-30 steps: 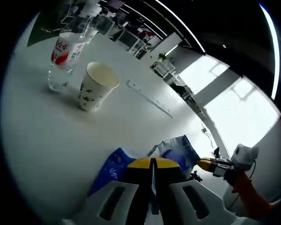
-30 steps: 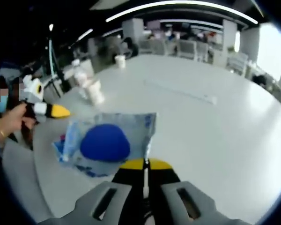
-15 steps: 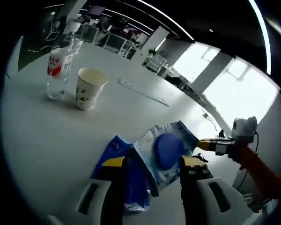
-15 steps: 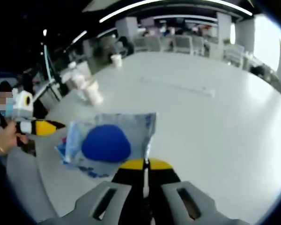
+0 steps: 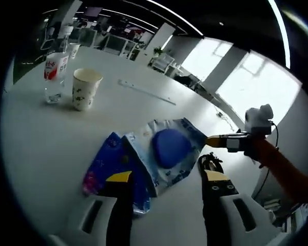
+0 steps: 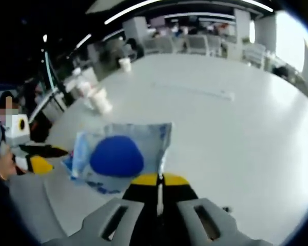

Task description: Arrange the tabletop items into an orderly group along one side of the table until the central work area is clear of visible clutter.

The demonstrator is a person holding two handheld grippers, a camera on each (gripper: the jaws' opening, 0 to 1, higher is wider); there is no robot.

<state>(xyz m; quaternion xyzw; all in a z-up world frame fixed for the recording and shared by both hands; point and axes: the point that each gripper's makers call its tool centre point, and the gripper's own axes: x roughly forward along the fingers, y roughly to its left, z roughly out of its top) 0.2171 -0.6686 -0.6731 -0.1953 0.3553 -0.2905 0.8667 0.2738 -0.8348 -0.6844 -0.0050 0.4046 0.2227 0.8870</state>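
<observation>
The right gripper [image 6: 157, 180] has its jaws pressed together on the near edge of the clear packet with the blue round thing inside [image 6: 118, 156], which lies flat on the white table [image 6: 236, 133]. The left gripper [image 5: 167, 177] has its jaws spread wide, released, above the dark blue packet [image 5: 110, 164], which lies partly under the clear packet [image 5: 167, 148]. The paper cup [image 5: 84, 88] and the water bottle [image 5: 54, 72] stand upright, just beside each other, well apart from the packets toward the table's far side. A risk, as I judge it: if the right gripper drags the clear packet by that thin edge, the film may slip from the pinch, or the packet may pull the dark blue one along and skew it, since the 2 overlap. Compared with 1 second ago, the left gripper's jaws, then closed on the packets, have opened and drawn back, so both packets show whole in the left gripper view; the right gripper's pinch is unchanged.
</observation>
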